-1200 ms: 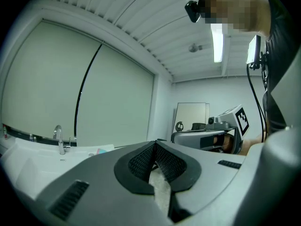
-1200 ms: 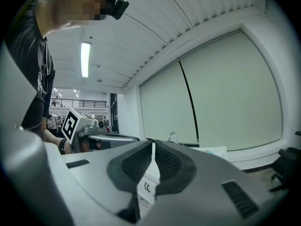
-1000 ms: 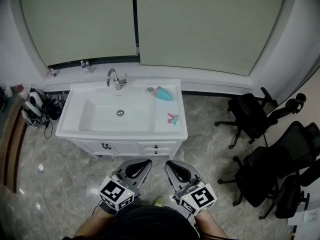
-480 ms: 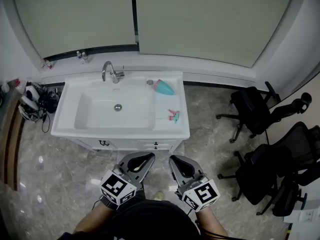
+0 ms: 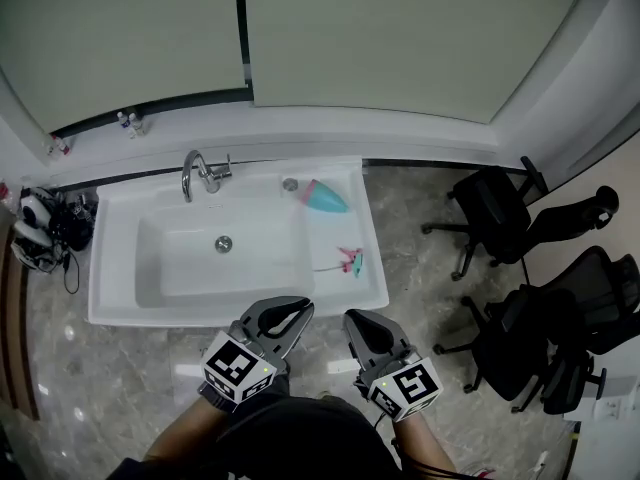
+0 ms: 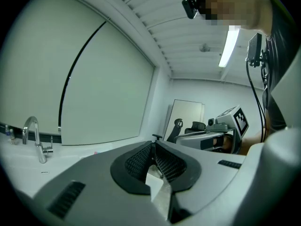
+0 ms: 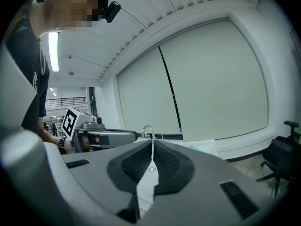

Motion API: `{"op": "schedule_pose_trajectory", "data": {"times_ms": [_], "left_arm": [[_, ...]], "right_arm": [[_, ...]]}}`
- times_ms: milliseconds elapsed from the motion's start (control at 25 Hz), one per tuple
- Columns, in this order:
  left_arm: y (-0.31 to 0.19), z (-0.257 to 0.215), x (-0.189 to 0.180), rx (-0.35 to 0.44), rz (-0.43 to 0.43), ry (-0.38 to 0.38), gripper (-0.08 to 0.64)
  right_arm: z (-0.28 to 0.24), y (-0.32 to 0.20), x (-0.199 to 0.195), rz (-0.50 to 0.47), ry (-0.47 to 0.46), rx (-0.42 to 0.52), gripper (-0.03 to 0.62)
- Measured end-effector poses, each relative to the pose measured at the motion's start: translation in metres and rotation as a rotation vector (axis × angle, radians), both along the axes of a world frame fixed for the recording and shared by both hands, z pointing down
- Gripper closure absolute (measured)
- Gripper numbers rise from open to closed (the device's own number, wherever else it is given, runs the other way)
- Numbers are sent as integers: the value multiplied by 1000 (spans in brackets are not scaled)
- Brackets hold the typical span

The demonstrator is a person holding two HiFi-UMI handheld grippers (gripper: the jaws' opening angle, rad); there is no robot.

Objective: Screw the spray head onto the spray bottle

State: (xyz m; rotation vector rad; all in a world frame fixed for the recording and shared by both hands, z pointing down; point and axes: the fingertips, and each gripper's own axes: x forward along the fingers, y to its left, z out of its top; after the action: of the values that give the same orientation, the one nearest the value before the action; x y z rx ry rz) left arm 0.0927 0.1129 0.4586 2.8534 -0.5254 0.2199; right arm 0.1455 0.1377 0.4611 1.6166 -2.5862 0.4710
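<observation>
Small bottles (image 5: 127, 121), their labels too small to read, stand on the ledge left of the chrome faucet (image 5: 200, 173) over the white sink (image 5: 112, 268). The left gripper (image 5: 300, 308), jaws pressed together on nothing, carries a cube with a black-and-white square marker. On the sink's right-hand counter the teal spray bottle (image 5: 325, 197) lies on its side, with the pink-and-teal spray head (image 5: 350, 260) nearer and apart from it. The right gripper (image 5: 353, 319), likewise closed and empty, sits beside the left.
</observation>
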Motion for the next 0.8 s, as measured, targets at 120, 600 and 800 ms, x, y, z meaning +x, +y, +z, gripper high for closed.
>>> {"op": "schedule_pose_trajectory", "data": {"times_ms": [120, 600, 800], "left_arm": [[-42, 10, -7, -8, 45, -10, 554], [-158, 83, 30, -4, 168, -117, 469], [-213, 130, 66, 65, 182, -194, 371]], "right_arm": [[8, -37, -5, 47, 1, -37, 592], [90, -114, 45, 168, -11, -279, 563], [149, -135, 78, 124, -18, -423, 535]]}}
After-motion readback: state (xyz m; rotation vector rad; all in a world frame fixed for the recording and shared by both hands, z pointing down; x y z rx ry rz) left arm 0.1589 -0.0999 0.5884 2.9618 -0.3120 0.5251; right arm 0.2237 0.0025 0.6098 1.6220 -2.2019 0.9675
